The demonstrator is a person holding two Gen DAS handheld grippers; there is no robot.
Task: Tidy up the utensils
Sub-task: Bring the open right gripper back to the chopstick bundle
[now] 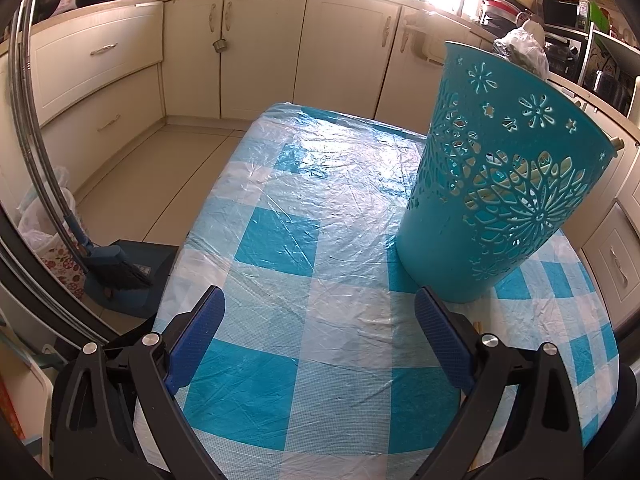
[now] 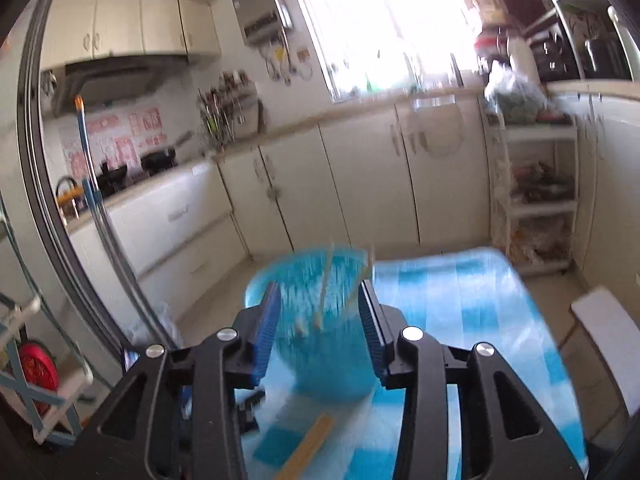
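A teal cut-out plastic basket (image 1: 504, 176) stands upright on the blue-and-white checked table (image 1: 304, 248), to the right of my left gripper (image 1: 320, 300), which is open and empty low over the cloth. In the blurred right wrist view the same basket (image 2: 320, 344) holds wooden chopsticks (image 2: 325, 288) standing inside it. My right gripper (image 2: 318, 292) is open and empty, above and in front of the basket. More wooden chopsticks (image 2: 308, 448) lie on the cloth near the right gripper's base; their tip shows in the left wrist view (image 1: 478, 326).
Kitchen cabinets (image 1: 256, 52) line the far walls. A broom and dustpan (image 1: 120, 272) stand on the floor left of the table. A white shelf rack (image 2: 536, 196) stands at the right. The table's edges drop off left and far.
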